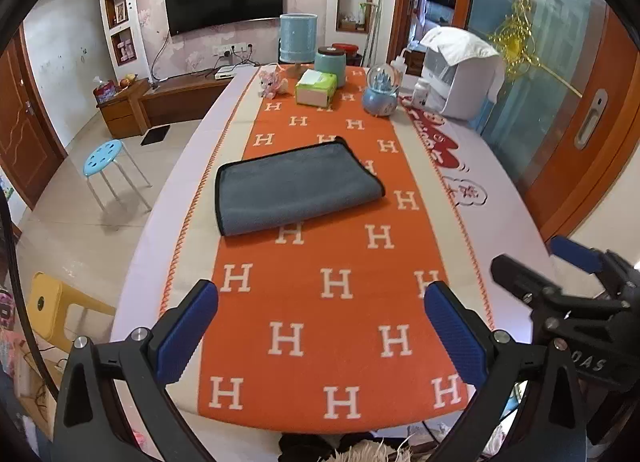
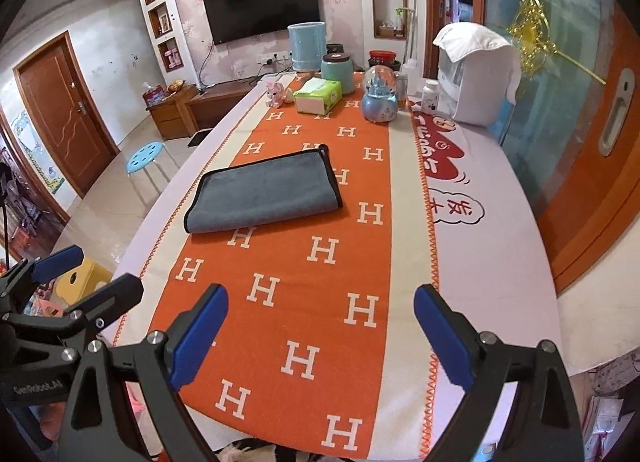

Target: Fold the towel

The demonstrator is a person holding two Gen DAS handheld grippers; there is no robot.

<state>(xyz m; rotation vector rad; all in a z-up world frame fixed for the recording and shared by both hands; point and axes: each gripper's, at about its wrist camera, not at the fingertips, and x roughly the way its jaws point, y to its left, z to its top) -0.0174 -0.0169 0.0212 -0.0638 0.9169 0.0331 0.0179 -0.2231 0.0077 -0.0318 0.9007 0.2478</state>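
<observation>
Gray towel (image 1: pixel 296 189) lay folded mid-bench on the orange H-pattern runner (image 1: pixel 332 326). Left gripper (image 1: pixel 320 330) and right gripper (image 2: pixel 320 338) hung wide open, empty, well short of it. Risk: pinching runner along with towel, dragging the snow globe (image 1: pixel 382 91).

Lighting: bright, even daylight; soft shadows. Quality: sharp centre, strong fisheye bending, black vignette at frame corners.

Our left gripper (image 1: pixel 321 336) and right gripper (image 2: pixel 321 340) share black angular frames, silver screws and textured blue pads (image 1: pixel 187 336); white lettering marks each body.
</observation>
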